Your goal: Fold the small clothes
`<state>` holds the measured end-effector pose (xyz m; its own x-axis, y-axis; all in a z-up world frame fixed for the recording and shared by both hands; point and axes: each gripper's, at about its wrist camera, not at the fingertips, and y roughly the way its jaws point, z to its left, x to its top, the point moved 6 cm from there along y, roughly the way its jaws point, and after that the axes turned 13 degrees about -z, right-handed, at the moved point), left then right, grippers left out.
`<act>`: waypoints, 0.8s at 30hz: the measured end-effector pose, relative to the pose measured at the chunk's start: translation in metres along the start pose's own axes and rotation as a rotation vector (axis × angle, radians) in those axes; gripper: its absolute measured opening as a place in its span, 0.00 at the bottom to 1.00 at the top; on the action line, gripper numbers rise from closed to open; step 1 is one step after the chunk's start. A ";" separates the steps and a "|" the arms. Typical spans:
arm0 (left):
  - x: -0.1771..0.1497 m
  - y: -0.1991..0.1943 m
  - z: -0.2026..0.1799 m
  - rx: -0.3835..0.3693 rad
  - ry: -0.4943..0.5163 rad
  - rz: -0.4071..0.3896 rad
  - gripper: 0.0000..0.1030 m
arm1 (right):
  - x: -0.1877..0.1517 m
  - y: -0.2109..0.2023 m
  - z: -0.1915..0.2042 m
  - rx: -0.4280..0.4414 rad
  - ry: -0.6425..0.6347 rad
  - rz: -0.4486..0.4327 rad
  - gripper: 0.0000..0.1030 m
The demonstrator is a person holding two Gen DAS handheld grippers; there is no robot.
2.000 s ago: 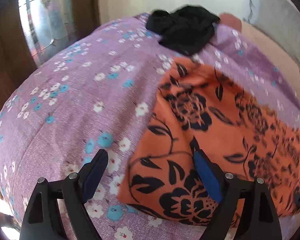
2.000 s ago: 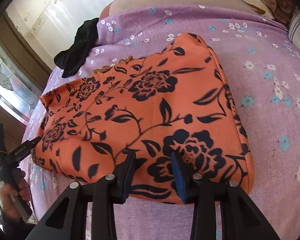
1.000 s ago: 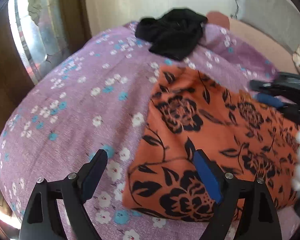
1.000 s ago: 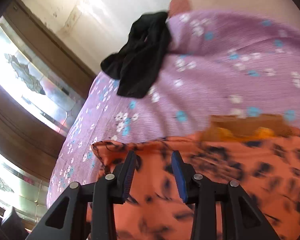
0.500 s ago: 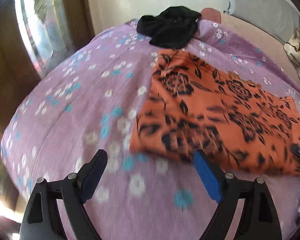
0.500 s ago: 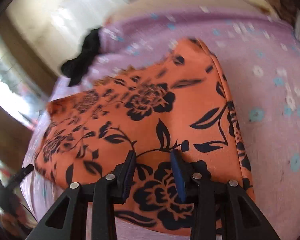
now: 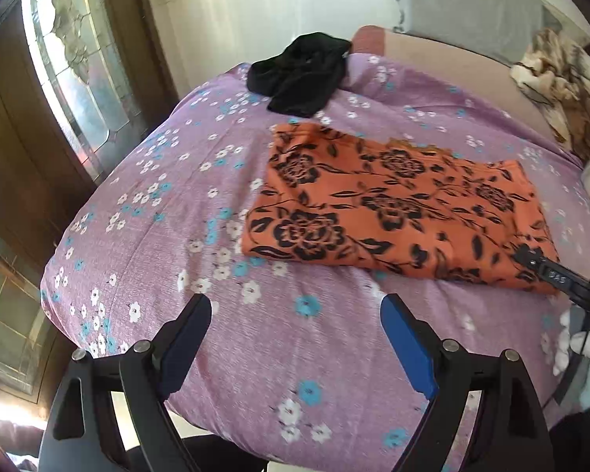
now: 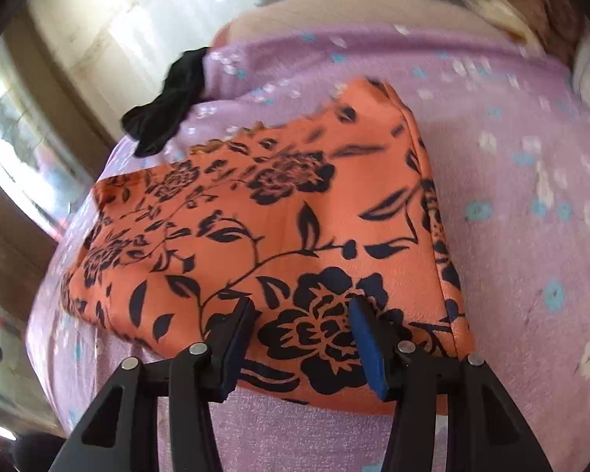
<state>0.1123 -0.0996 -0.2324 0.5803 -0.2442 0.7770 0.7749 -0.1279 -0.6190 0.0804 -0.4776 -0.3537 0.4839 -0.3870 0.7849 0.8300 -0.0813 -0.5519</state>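
Both tongs stood released: my left gripper (image 7: 295,338) had drawn back toward 6 o'clock off the folded orange floral garment (image 7: 397,212); my right gripper (image 8: 301,338) returned over its near edge, suggesting that fold was complete.

The right tool (image 7: 562,277) bears small white letters, too blurred to read.

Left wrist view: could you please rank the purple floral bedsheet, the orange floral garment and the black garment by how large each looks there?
1. purple floral bedsheet, by far the largest.
2. orange floral garment.
3. black garment, smallest in view, though it lies bunched and farther from the camera, so its true size is unsure.
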 end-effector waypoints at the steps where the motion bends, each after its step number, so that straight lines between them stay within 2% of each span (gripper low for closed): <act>1: 0.001 -0.003 -0.003 -0.003 0.009 -0.002 0.86 | 0.001 -0.003 0.000 -0.014 -0.005 -0.008 0.52; 7: -0.002 0.001 -0.003 0.002 0.005 0.012 0.86 | 0.009 -0.035 -0.020 -0.014 0.089 -0.083 0.52; 12: -0.010 0.021 0.000 -0.006 -0.029 0.036 0.86 | 0.009 -0.054 -0.049 -0.034 0.129 -0.107 0.52; 17: -0.023 0.048 0.008 -0.019 -0.090 0.040 0.86 | 0.019 -0.078 -0.076 -0.030 0.249 -0.177 0.52; 20: -0.034 0.065 0.018 -0.024 -0.169 0.061 0.86 | 0.028 -0.089 -0.080 0.028 0.346 -0.224 0.53; 23: -0.040 0.080 0.028 -0.007 -0.240 0.071 0.86 | 0.040 -0.090 -0.069 0.162 0.441 -0.254 0.53; 24: -0.040 0.083 0.030 -0.005 -0.258 0.069 0.86 | 0.044 -0.087 -0.062 0.202 0.457 -0.259 0.50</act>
<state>0.1613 -0.0715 -0.3116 0.6768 0.0010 0.7362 0.7306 -0.1244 -0.6714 0.0120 -0.5443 -0.2883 0.1254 -0.7403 0.6605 0.9639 -0.0667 -0.2578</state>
